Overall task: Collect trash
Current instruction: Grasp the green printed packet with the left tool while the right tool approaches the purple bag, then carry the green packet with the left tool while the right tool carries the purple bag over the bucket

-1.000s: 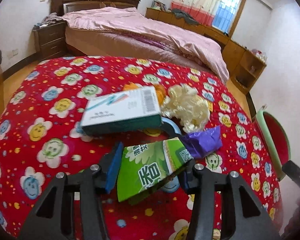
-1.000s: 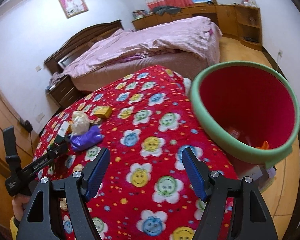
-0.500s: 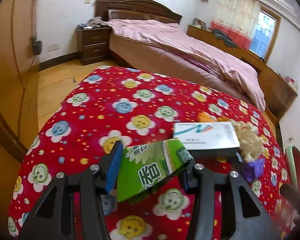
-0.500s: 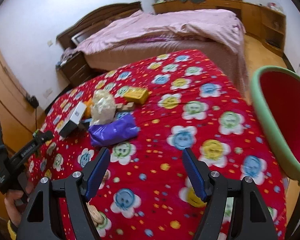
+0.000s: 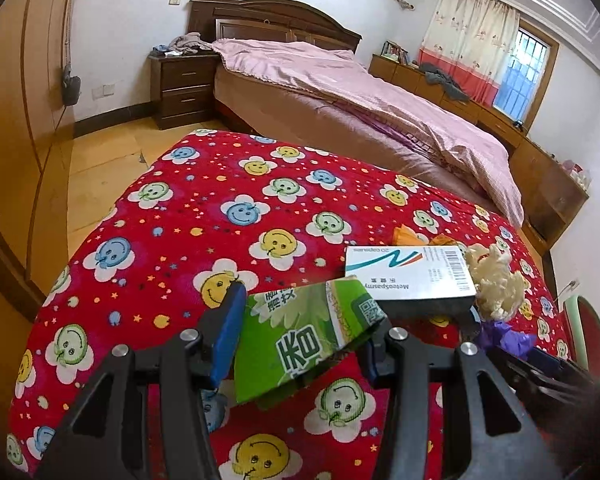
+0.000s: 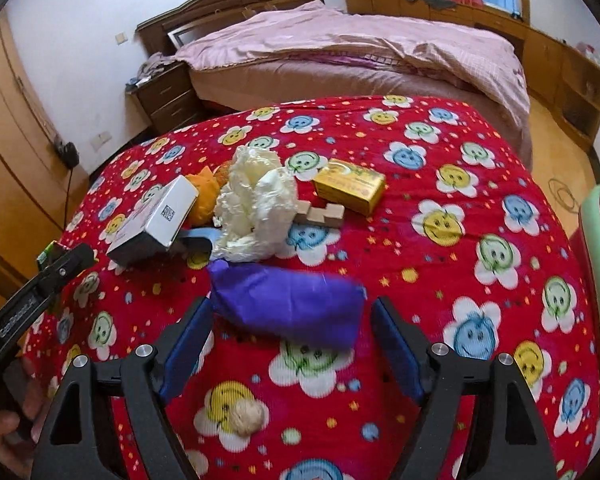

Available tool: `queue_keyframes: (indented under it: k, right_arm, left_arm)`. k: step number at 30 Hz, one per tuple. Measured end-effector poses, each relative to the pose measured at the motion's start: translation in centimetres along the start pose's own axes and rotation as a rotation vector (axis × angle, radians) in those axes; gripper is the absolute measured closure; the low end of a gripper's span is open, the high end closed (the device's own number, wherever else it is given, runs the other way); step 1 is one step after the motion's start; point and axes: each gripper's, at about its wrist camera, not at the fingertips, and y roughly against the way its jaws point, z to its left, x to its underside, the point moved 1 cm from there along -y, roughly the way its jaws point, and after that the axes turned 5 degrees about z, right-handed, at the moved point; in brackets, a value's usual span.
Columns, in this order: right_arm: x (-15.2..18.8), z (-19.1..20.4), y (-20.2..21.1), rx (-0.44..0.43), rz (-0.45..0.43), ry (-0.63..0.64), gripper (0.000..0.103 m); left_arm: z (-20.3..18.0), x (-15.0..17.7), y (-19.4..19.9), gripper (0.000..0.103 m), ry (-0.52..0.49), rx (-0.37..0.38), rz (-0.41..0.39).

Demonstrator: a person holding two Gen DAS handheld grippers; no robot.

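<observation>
The left gripper (image 5: 304,344) is pinching a green packet (image 5: 300,340), which sticks out slanted between the blue pads, clear of the red flowered worktop (image 5: 204,216); lifted like that, it looks ready to be carried off for binning. The right gripper (image 6: 288,344) is spread wide, one pad on either side of a purple bag (image 6: 288,310) that lies flat on the cloth. The jaws do not touch it, so I judge it is lined up for the next grab.

Behind the bag the rest of the trash sits in a loose heap: a crumpled white bag (image 6: 256,204), a white box (image 6: 156,220) propped on an edge, something orange (image 6: 206,196) beneath it, a yellow box (image 6: 350,186) and small wooden blocks (image 6: 320,212) just beside it. The bin (image 6: 598,280), green-rimmed and red inside, stands off the worktop's right edge, near enough for short trips. A tan lump (image 6: 246,416) lies close under the right gripper.
</observation>
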Motion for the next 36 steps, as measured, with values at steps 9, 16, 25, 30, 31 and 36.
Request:
queue_keyframes:
  k: [9, 16, 25, 30, 31, 36]
  right_arm:
    - [0.4, 0.5, -0.2, 0.021, -0.047, 0.01, 0.03]
    - [1.0, -1.0, 1.2, -0.003, -0.072, -0.04, 0.052]
    - [2.5, -3.3, 5.1, -0.036, -0.122, -0.097, 0.055]
    - [4.0, -5.0, 7.3, -0.038, -0.141, -0.143, 0.055]
    - [4.2, -5.4, 7.8, -0.035, -0.145, -0.152, 0.055]
    - [5.5, -8.5, 10.4, -0.005, -0.19, -0.224, 0.055]
  left_arm:
    - [-0.3, 0.1, 0.1, 0.053, -0.004, 0.015, -0.007]
    - [-0.6, 0.1, 0.2, 0.053, -0.017, 0.026, -0.017]
    - [-1.2, 0.1, 0.5, 0.053, -0.032, 0.037, -0.039]
    - [-2.1, 0.3, 1.5, 0.053, -0.054, 0.044, -0.048]
    - [-2.4, 0.3, 1.7, 0.053, -0.062, 0.045, -0.051]
    - [-3.8, 0.4, 3.3, 0.053, -0.083, 0.082, -0.051]
